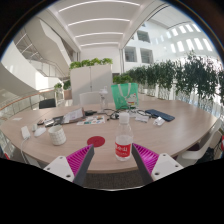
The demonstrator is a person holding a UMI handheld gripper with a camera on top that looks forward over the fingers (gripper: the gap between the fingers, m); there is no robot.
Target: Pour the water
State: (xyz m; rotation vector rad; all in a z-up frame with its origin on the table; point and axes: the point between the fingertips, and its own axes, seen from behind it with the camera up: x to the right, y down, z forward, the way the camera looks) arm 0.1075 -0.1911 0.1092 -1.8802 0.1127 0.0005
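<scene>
Two pink-padded fingers of the gripper are spread apart, ungripped, with the clear plastic red-labelled water bottle standing upright on the round wooden table just ahead between them; pouring is judged not started.

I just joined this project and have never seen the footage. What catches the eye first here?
A clear water bottle with a red label stands upright on the round wooden table, between the open jaws of the gripper. Beyond it sit a white cup and a red coaster.
</scene>
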